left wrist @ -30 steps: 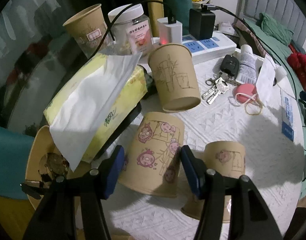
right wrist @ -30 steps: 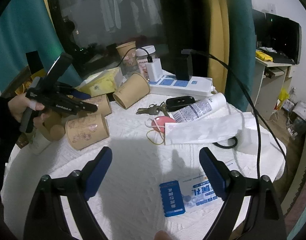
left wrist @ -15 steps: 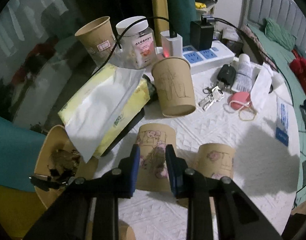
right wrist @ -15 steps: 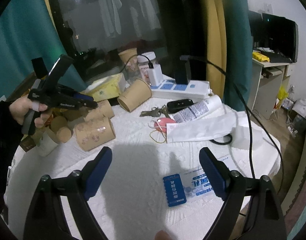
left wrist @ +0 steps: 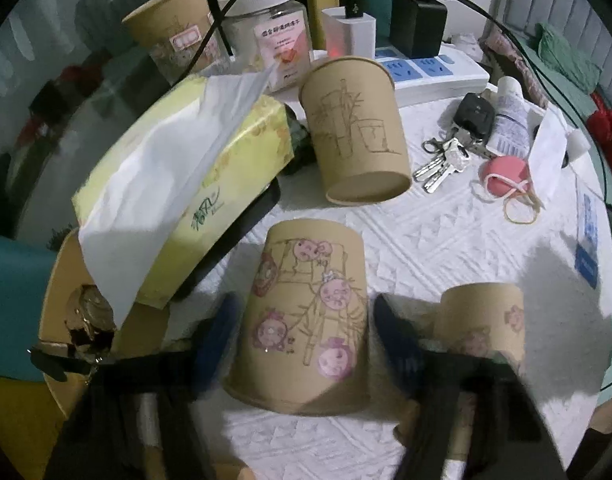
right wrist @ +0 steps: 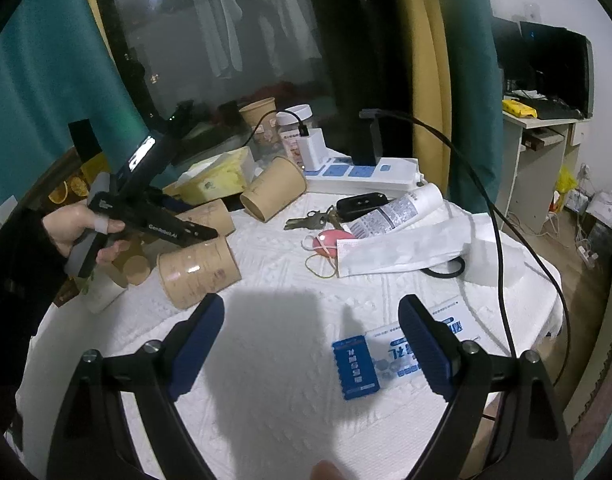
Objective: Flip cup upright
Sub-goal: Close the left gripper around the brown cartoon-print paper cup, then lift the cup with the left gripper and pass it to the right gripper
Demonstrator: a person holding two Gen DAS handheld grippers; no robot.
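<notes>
Over the white-clothed bench point(right wrist: 290, 392), the right gripper point(right wrist: 310, 344) points obliquely down at bare cloth, its blue-padded jaws spread wide with nothing between them. To its left in the right wrist view, a person's left hand point(right wrist: 80, 232) holds the left gripper point(left wrist: 302, 344) tilted steeply down toward the cups.

Left wrist view: the cartoon-printed cup point(left wrist: 306, 316) sits mouth-down on the bench, directly between the left gripper's two fingers, which are motion-blurred. The jaws have just been opening; a gap shows on each side of the cup, so the pads do not press on it. A second inverted cup point(left wrist: 482, 332) stands just right of the right finger. Farther on, a bamboo-sketch cup point(left wrist: 358, 136) lies on its side beside the tissue box point(left wrist: 186, 184); keys point(left wrist: 446, 160) lie to the right; an upright cup point(left wrist: 174, 40), a jar point(left wrist: 270, 28) and a power strip point(left wrist: 434, 72) are at the far edge.

Only the right wrist view shows the hand on the left gripper's handle, the blue card point(right wrist: 356, 368) near the right gripper, and the white paper roll point(right wrist: 490, 256).
</notes>
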